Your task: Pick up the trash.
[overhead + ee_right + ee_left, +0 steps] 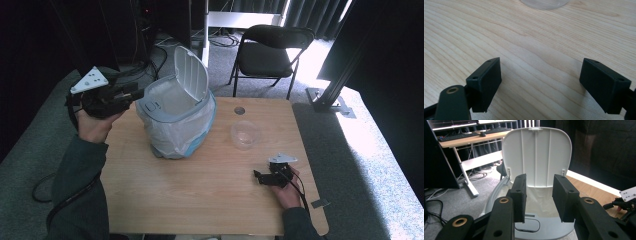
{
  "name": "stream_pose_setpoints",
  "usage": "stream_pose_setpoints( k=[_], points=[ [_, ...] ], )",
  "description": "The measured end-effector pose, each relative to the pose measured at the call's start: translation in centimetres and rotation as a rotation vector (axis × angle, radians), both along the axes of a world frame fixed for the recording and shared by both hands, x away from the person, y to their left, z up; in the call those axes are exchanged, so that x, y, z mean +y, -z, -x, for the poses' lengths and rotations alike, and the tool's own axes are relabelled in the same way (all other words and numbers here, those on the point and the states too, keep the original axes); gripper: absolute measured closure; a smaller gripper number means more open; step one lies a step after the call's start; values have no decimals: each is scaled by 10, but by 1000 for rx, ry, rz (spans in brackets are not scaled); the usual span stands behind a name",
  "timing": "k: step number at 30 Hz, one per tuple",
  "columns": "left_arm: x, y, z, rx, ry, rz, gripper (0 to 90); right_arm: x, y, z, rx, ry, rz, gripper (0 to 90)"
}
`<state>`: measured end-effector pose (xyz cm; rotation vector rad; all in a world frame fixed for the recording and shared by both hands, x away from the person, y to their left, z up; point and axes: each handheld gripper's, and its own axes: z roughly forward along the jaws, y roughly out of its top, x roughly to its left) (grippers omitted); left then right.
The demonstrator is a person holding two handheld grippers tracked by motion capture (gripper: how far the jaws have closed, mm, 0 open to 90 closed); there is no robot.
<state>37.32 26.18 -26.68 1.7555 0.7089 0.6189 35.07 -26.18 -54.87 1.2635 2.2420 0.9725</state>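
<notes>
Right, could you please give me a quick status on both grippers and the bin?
Left gripper open, raised at the bin rim. Lid up, liner in. Right gripper open, low over the table, empty. Clear bowl between them, untouched.

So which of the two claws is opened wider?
The right claw, low over bare table near the clear bowl; the left claw by the bin is narrower.

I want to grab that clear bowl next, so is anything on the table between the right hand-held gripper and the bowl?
Nothing visible. The right hand-held gripper, jaws open, faces the clear bowl across bare wooden table. The lined bin stands off to the left.
</notes>
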Motion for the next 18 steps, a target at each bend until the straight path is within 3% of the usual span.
stream_pose_setpoints(
  k=[18],
  points=[
    [-13, 17, -3, 29, 44, 28, 584, 0, 0, 0, 0, 0, 0, 167]
  ],
)
